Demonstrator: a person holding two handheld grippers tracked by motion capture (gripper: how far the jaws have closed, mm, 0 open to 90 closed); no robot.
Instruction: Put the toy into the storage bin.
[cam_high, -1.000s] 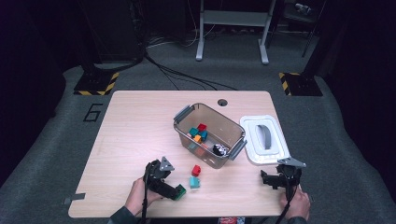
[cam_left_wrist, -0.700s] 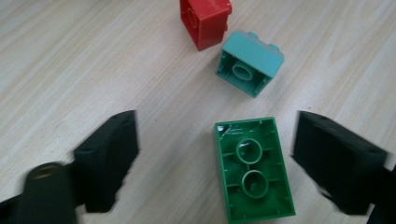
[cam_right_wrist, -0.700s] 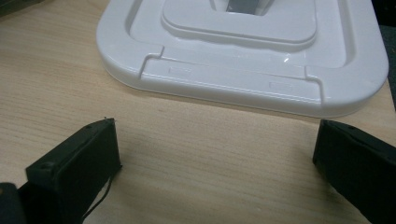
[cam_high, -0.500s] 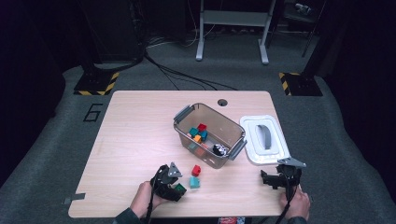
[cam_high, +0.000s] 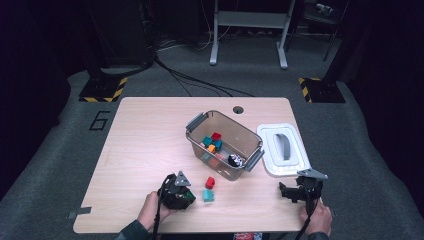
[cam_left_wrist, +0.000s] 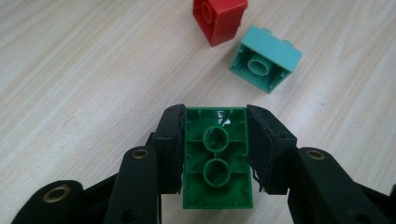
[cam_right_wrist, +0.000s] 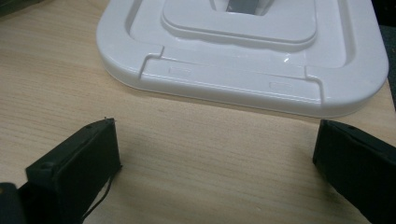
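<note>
A green brick (cam_left_wrist: 215, 158) lies studs-down on the wooden table (cam_high: 145, 150), hollow underside up. My left gripper (cam_left_wrist: 215, 116) has just been closing and is now shut on it, a pad pressed against each long side. In the high view the left gripper (cam_high: 177, 192) sits near the table's front edge. Just beyond it lie a red brick (cam_left_wrist: 219, 18) and a teal brick (cam_left_wrist: 264, 58), both loose. My right gripper (cam_right_wrist: 217, 154) rests open at the front right, with nothing between its jaws, pointing at a white lid (cam_right_wrist: 243, 56).
A clear plastic bin (cam_high: 192, 131) stands mid-table and holds several coloured bricks. The white lid (cam_high: 282, 150) lies flat to its right. The red brick (cam_high: 210, 182) and teal brick (cam_high: 208, 196) sit between the bin and the left gripper.
The left gripper's jaws have closed from wide open onto the green brick. The right gripper has stayed where it was.
</note>
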